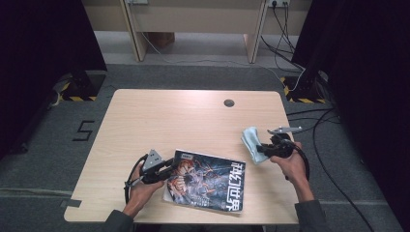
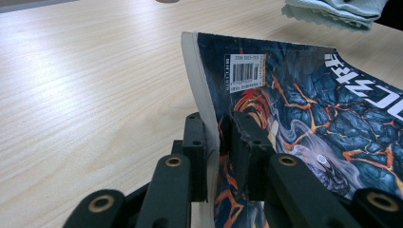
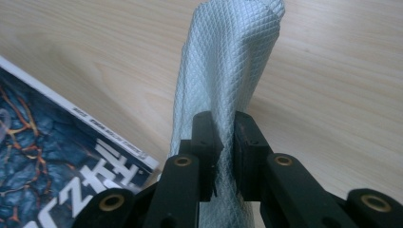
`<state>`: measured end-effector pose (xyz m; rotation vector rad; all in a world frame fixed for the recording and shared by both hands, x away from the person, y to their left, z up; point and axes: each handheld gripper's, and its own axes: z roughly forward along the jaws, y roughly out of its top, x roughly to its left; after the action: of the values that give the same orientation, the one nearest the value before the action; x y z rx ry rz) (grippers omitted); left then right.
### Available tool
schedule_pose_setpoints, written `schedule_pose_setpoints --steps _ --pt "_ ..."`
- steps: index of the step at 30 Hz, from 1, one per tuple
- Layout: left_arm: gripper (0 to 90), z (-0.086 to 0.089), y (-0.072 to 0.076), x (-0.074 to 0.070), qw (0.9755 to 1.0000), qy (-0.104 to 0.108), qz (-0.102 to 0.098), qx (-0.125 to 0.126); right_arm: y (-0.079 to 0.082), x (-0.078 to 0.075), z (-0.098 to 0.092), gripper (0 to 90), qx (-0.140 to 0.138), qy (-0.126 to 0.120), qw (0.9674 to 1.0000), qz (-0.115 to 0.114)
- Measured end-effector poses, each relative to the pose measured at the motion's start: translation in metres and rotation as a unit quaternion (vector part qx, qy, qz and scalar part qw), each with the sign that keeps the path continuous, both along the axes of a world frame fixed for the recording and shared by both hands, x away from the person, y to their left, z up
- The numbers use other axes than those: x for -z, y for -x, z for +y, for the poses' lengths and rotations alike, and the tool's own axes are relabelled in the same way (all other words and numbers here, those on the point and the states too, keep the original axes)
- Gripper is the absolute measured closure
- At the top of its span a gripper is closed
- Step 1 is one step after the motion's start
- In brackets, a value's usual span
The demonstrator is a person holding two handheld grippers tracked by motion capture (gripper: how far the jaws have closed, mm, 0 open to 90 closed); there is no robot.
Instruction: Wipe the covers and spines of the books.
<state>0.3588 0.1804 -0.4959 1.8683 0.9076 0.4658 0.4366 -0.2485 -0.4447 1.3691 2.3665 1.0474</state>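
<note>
Left gripper point(image 2: 219, 156), one: its two black jaws are pinched on the near left edge of the magazine, one jaw on the cover side, one on the underside, the page block squeezed between them and curling up out of the grip.

Right gripper point(image 3: 223, 142), one: its two jaws are clamped on a fold of the cloth, the waffle-textured fabric rising out from between them. No earlier stance to compare.

Magazine point(image 1: 208, 180), one: dark cover with orange and blue artwork, white lettering along one end, one barcode label point(image 2: 246, 72) near the lifted corner. It lies at about 6 o'clock on the table, near the front edge, with its left edge raised by the left gripper point(image 1: 162, 170).

Cloth point(image 1: 252, 143), one: pale blue-green, bunched, at about 4 o'clock on the table, held at its right side by the right gripper point(image 1: 266, 149). It lies just beyond the magazine's far right corner; whether the two touch I cannot tell.

Hands, two: left hand point(image 1: 142, 186) at 7 o'clock, right hand point(image 1: 290, 164) at 4 o'clock, each wrapped round its gripper.

Table point(image 1: 183, 116), one: light wood, with one round grey grommet point(image 1: 229, 102) at 12 o'clock.
</note>
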Motion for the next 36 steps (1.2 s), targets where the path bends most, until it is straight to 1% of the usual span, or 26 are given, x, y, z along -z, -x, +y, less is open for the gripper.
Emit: schedule_pose_setpoints --steps 2,4,6,8,12,16,19,21,23,26,28,29,30,31,32,34,36 --pt "76.3 -0.002 0.001 0.000 1.0000 0.001 -0.003 -0.001 0.001 -0.001 0.007 81.1 -0.011 -0.005 0.9999 0.003" --pt "76.3 -0.005 0.003 0.001 1.0000 0.001 -0.001 -0.002 0.001 -0.001 0.015 81.1 -0.021 -0.002 0.9998 0.002" --pt "76.3 -0.009 0.004 0.001 1.0000 0.003 -0.002 -0.001 0.002 0.000 0.023 81.1 -0.027 -0.002 0.9996 0.006" --pt "76.3 -0.015 0.006 0.002 1.0000 0.004 -0.004 -0.002 0.003 0.002 0.033 81.1 -0.041 0.001 0.9991 0.009" --pt "76.3 -0.025 0.009 0.002 0.9999 0.000 -0.016 0.003 0.005 0.005 0.052 81.1 -0.065 0.014 0.9977 0.016" --pt "76.3 -0.029 0.009 0.002 0.9998 -0.001 -0.020 0.010 0.006 0.010 0.068 81.1 -0.083 0.022 0.9961 0.021" --pt "76.3 -0.028 0.009 0.002 0.9998 0.001 -0.018 0.011 0.006 0.011 0.073 81.2 -0.090 0.025 0.9955 0.014" --pt "76.3 -0.028 0.009 0.002 0.9997 0.001 -0.019 0.012 0.008 0.009 0.076 81.3 -0.093 0.021 0.9953 0.016" --pt "76.3 -0.028 0.009 0.002 0.9998 0.000 -0.018 0.011 0.009 0.008 0.081 81.3 -0.099 0.010 0.9949 0.015" --pt "76.2 -0.028 0.008 0.003 0.9998 0.001 -0.016 0.011 0.012 0.006 0.091 81.1 -0.111 0.014 0.9937 0.007" --pt "76.2 -0.028 0.007 0.003 0.9998 0.003 -0.013 0.012 0.012 0.004 0.097 81.1 -0.121 0.006 0.9926 0.002" --pt "76.1 -0.028 0.007 0.003 0.9999 0.001 -0.011 0.011 0.012 0.004 0.100 81.1 -0.121 0.007 0.9926 0.002" --pt "76.0 -0.028 0.007 0.003 0.9999 0.001 -0.011 0.010 0.012 0.003 0.102 81.1 -0.125 0.013 0.9921 0.000" --pt "76.0 -0.027 0.007 0.003 0.9999 0.002 -0.011 0.012 0.012 0.003 0.102 81.1 -0.127 0.016 0.9918 -0.002" --pt "76.1 -0.027 0.007 0.003 0.9998 0.004 -0.012 0.013 0.012 0.002 0.102 81.1 -0.125 0.014 0.9921 0.003" --pt "76.0 -0.026 0.007 0.003 0.9998 0.005 -0.009 0.016 0.011 0.003 0.098 81.1 -0.121 0.002 0.9926 0.010" --pt "76.0 -0.027 0.007 0.003 0.9998 0.004 -0.010 0.016 0.010 0.004 0.094 81.1 -0.124 0.009 0.9922 0.010"
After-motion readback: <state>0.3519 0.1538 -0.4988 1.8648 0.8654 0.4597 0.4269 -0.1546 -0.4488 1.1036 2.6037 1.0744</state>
